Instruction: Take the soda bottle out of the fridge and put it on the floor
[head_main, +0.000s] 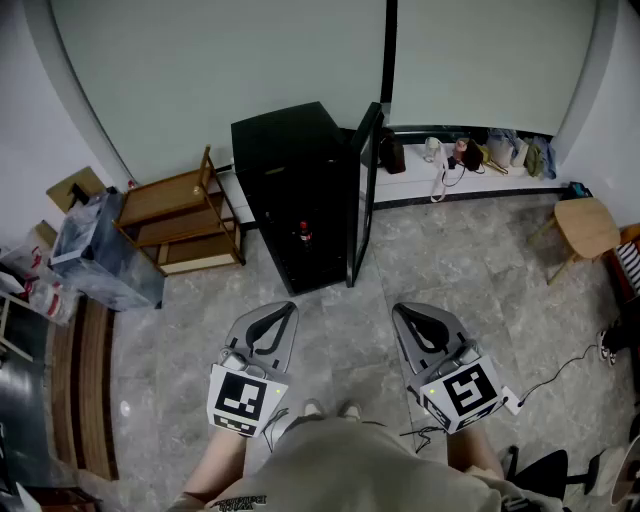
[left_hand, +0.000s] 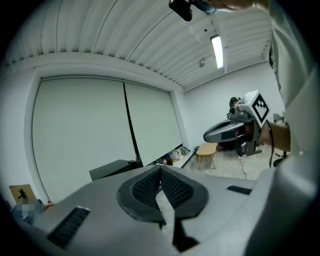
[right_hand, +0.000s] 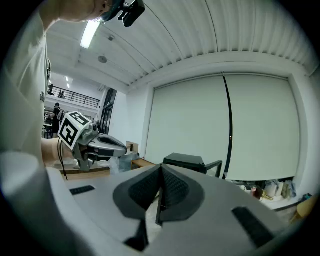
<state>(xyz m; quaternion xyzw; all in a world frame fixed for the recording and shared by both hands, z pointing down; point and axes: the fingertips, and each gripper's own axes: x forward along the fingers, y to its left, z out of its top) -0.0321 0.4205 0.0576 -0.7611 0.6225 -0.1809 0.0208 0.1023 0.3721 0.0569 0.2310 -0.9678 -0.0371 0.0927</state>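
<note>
Approach step: both claws empty, bottle waiting in the open fridge

At the lower left of the head view the left claw (head_main: 280, 316) hangs low in front of the person, its jaws pressed together on nothing. Up at centre frame the black fridge (head_main: 275, 165) stands on the floor (head_main: 450, 260), and the soda bottle (head_main: 304, 236) shows as a small dark shape with a red band, upright inside the open compartment, well apart from both claws. The fridge door (head_main: 362, 190) is swung out just right of it. At the lower right the right claw (head_main: 410, 318) is likewise closed and empty. The task looks barely begun. The next move calls for stepping closer, parting one claw's jaws, and reaching past the door edge to take the bottle.
</note>
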